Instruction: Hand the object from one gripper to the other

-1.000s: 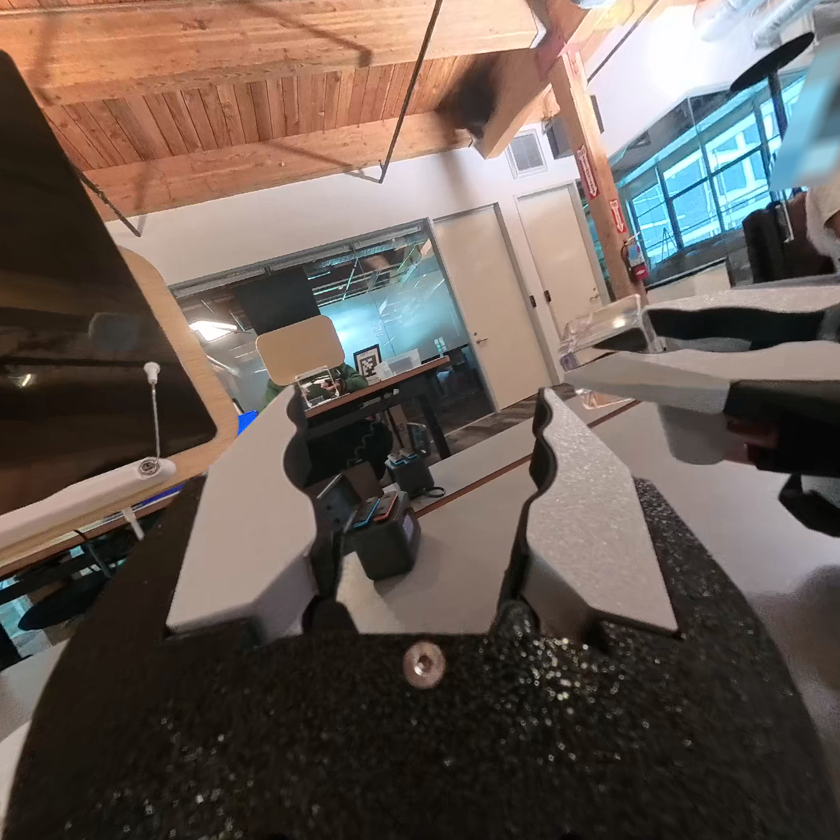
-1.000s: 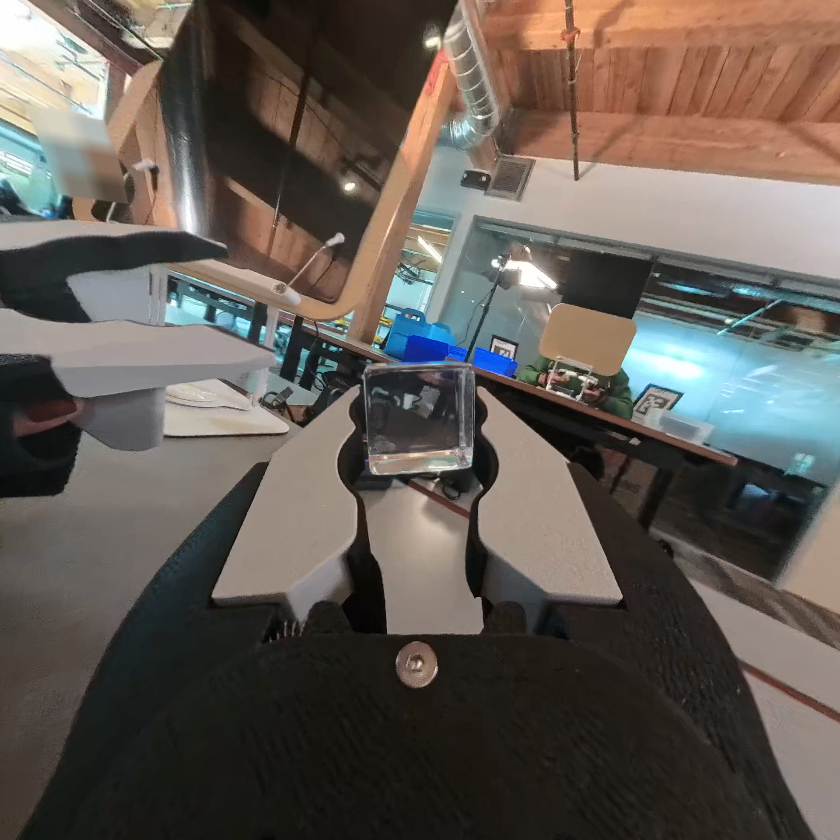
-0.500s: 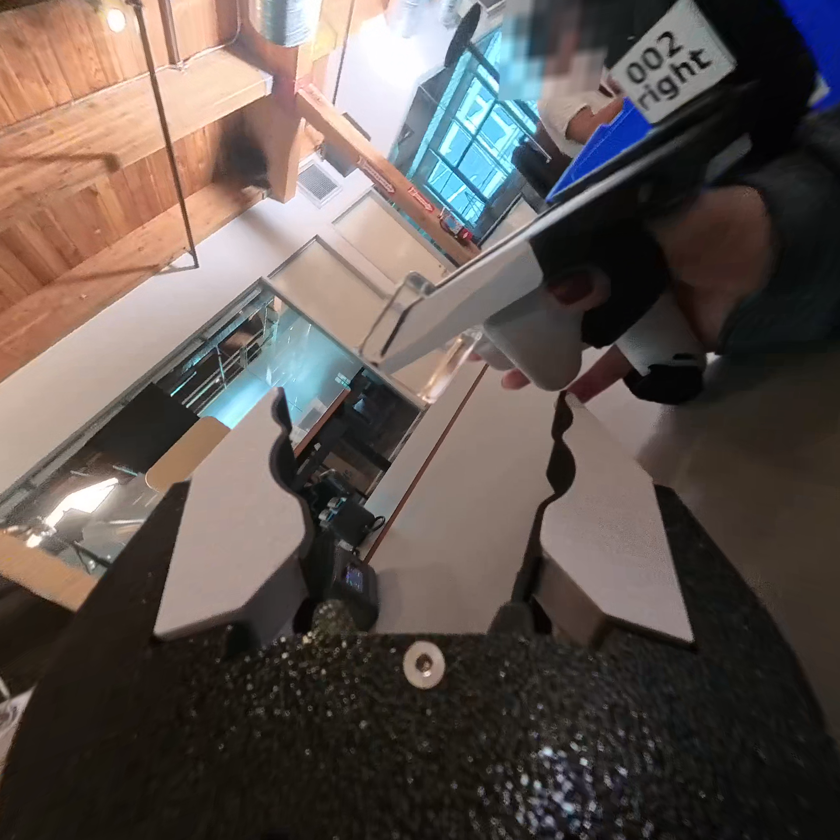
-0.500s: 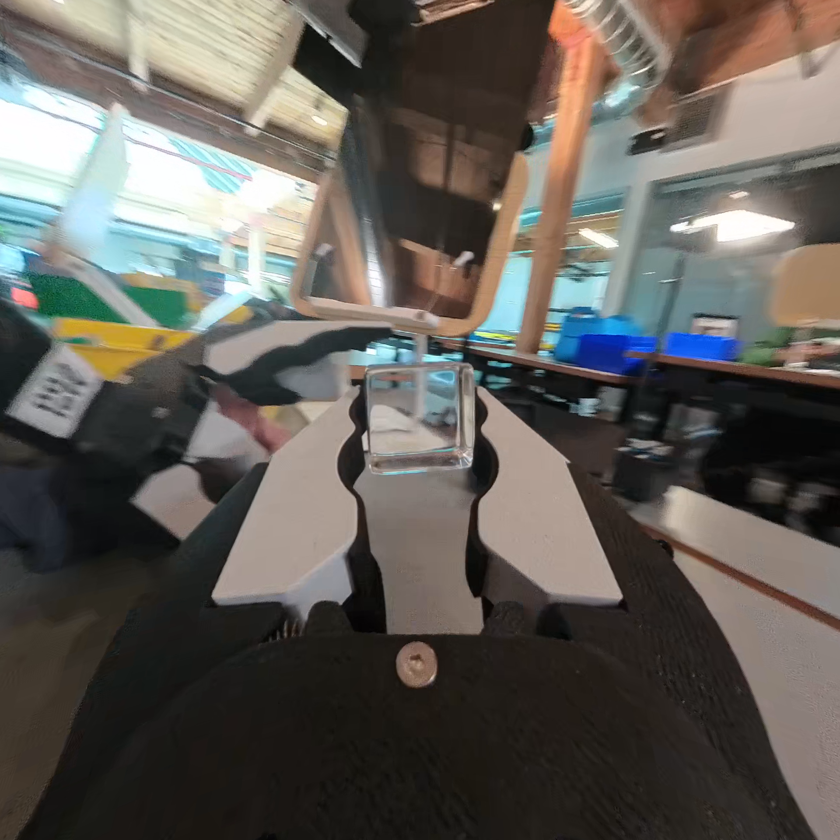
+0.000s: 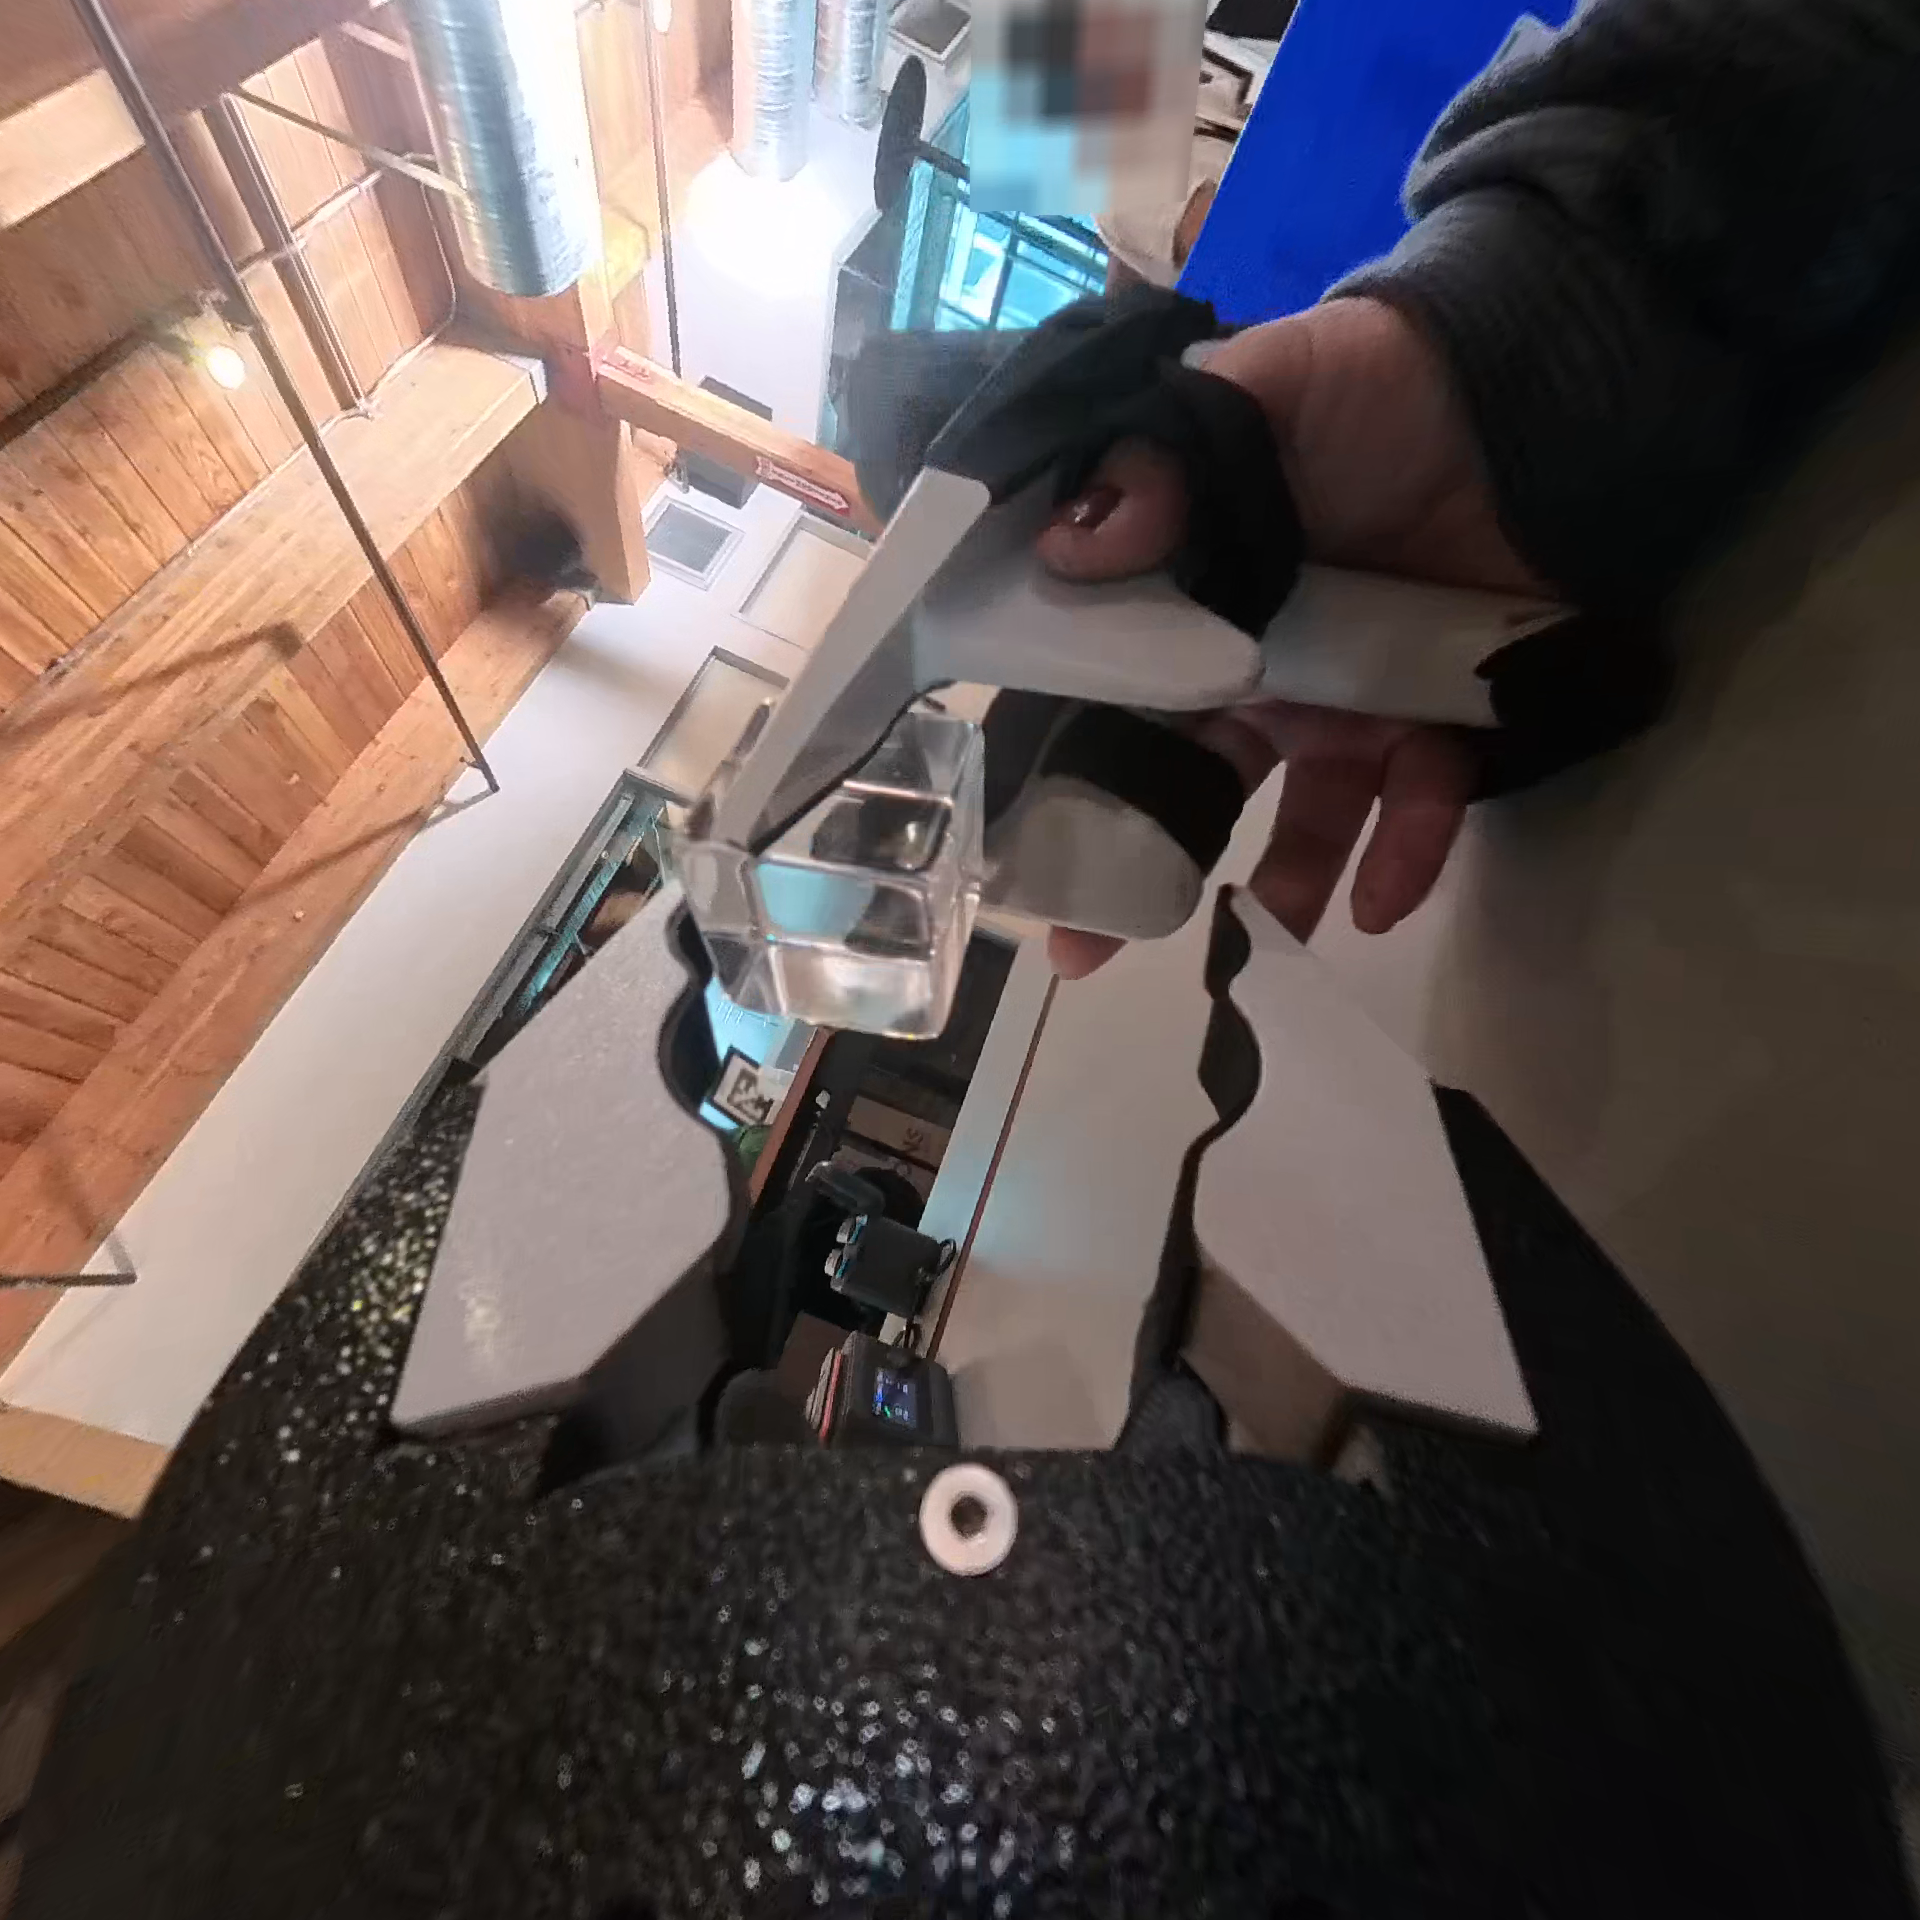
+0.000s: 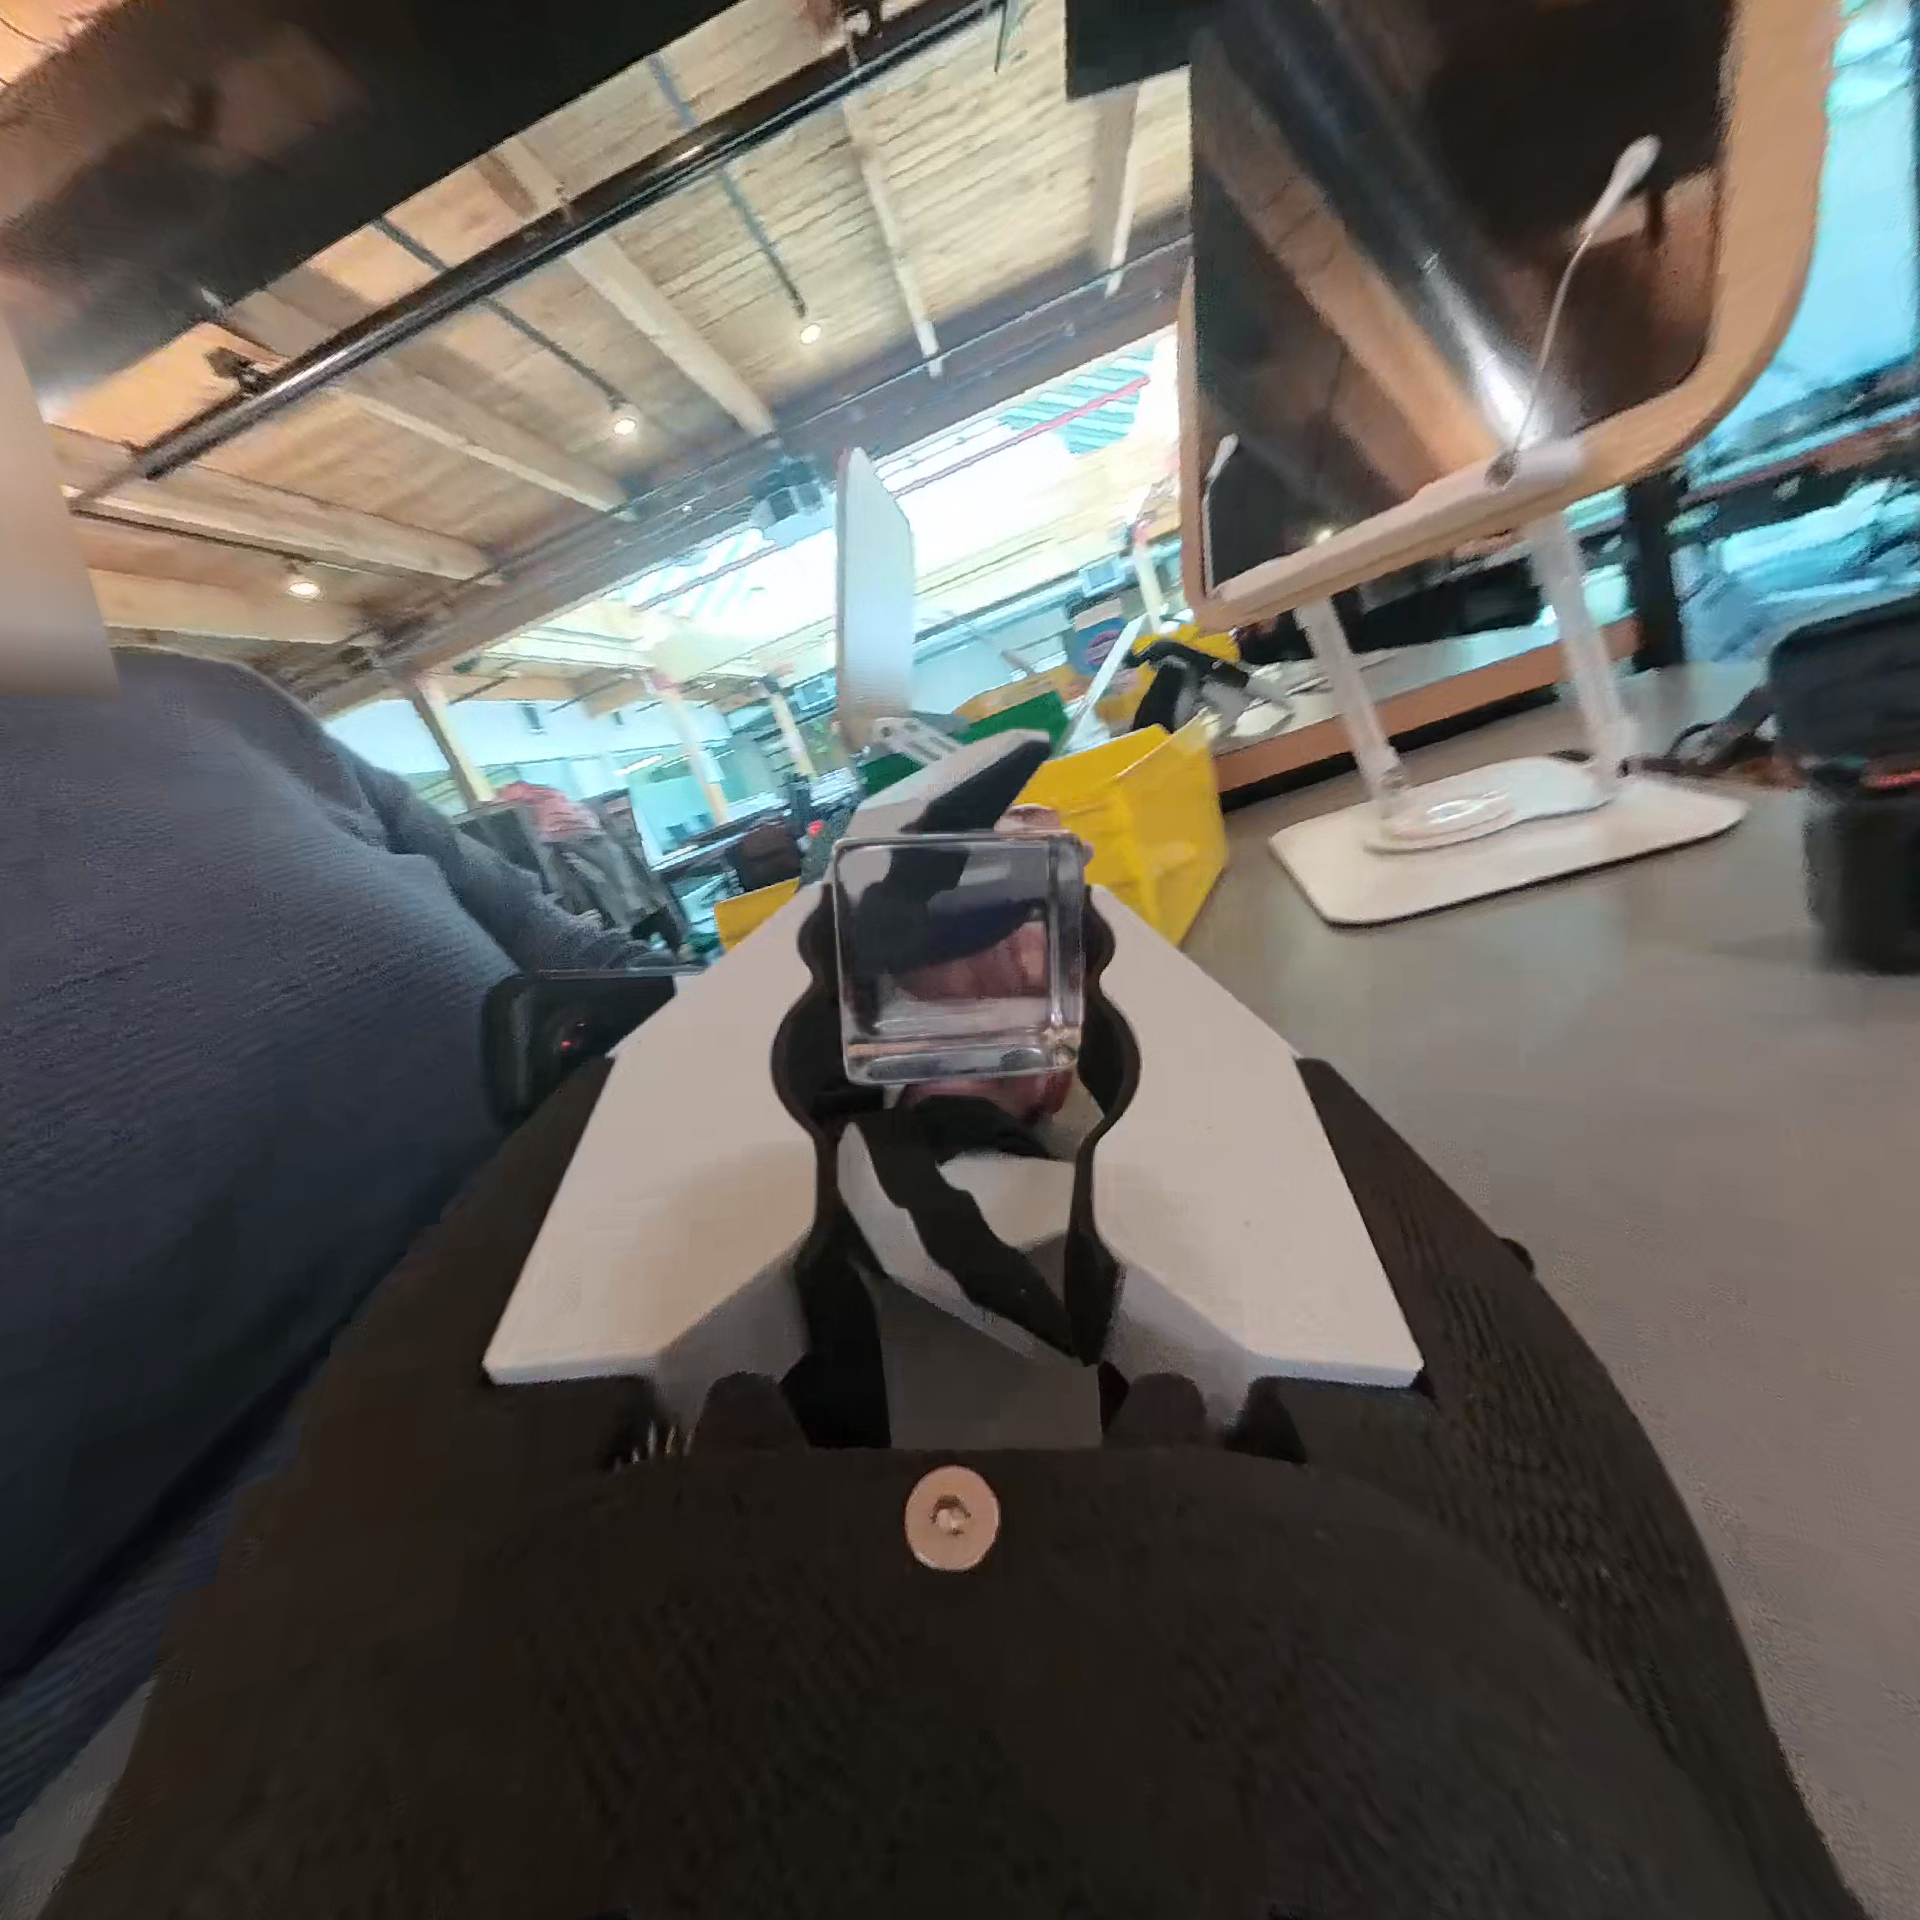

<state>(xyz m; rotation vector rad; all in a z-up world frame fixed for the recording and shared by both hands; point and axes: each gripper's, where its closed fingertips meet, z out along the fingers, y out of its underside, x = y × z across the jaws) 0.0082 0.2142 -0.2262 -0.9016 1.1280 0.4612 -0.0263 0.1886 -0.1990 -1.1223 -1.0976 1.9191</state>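
Clear cube [image 6: 958, 961] in right gripper [image 6: 956, 935] grip

each camera sits just behind its own gripper's fingers and looks forward along them, close up. the left wrist view is rolled steeply, so the wooden ceiling [image 5: 260, 540] fills its left side and the grey table [image 5: 1704, 1039] its right. the right wrist view sits nearly level, low over that table, facing the person's blue sleeve [image 6: 208, 1039]. the two face each other; both show the clear cube [image 5: 842, 883] [image 6: 956, 956].
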